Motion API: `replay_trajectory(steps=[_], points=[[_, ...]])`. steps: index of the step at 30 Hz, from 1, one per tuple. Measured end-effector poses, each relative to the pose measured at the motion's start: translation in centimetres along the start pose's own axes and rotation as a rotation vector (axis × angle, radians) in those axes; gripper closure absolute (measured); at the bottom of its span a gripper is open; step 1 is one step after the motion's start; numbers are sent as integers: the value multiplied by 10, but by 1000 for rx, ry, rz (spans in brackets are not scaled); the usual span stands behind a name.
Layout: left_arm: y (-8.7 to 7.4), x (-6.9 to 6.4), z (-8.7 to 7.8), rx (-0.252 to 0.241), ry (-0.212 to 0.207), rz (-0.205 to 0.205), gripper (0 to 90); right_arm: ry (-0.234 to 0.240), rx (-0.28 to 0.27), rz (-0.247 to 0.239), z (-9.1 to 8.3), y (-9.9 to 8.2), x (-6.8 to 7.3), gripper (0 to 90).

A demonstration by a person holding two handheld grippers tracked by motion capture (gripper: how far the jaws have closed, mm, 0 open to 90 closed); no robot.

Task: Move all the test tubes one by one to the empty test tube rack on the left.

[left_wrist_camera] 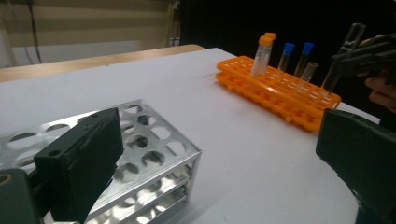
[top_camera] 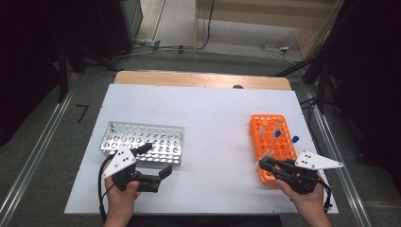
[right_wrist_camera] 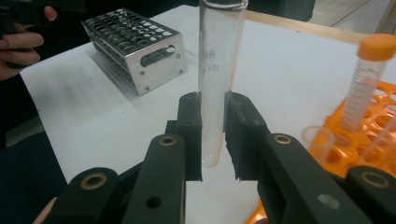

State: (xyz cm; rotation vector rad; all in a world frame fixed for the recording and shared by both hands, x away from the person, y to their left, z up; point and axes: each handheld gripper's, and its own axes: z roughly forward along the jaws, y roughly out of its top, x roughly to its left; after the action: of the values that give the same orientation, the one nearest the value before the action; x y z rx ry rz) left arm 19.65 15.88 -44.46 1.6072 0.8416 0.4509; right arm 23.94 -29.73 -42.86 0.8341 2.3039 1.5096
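The right gripper (right_wrist_camera: 214,135) clamps a clear glass tube (right_wrist_camera: 217,70) by the orange rack (top_camera: 271,142), seemingly just lifted clear; the left gripper (top_camera: 153,163) gapes empty beside the metal rack (top_camera: 142,141).

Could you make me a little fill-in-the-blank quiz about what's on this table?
1. The right gripper is shut on a clear glass ____.
2. The plastic rack is coloured ____.
3. The metal rack holds ____ tubes.
4. The left gripper has its jaws ____.

Missing words: tube; orange; no; open
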Motion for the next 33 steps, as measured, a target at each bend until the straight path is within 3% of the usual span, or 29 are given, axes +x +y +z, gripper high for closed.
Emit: replay_trajectory(steps=[4,7,13,20,25,33], points=[[6,-11,8,15,-21,9,39,14,5,-9,8,4,7,744],[11,-19,15,35,-34,25,156,41,9,-15,18,9,15,744],[22,-28,33,62,-65,15,279,82,32,-38,36,16,28,744],[32,-35,50,77,-114,12,343,119,55,-64,56,24,38,744],[41,-43,67,85,-181,23,384,148,73,-78,71,26,46,744],[36,-57,81,106,-282,39,516,187,97,-101,84,24,57,744]])
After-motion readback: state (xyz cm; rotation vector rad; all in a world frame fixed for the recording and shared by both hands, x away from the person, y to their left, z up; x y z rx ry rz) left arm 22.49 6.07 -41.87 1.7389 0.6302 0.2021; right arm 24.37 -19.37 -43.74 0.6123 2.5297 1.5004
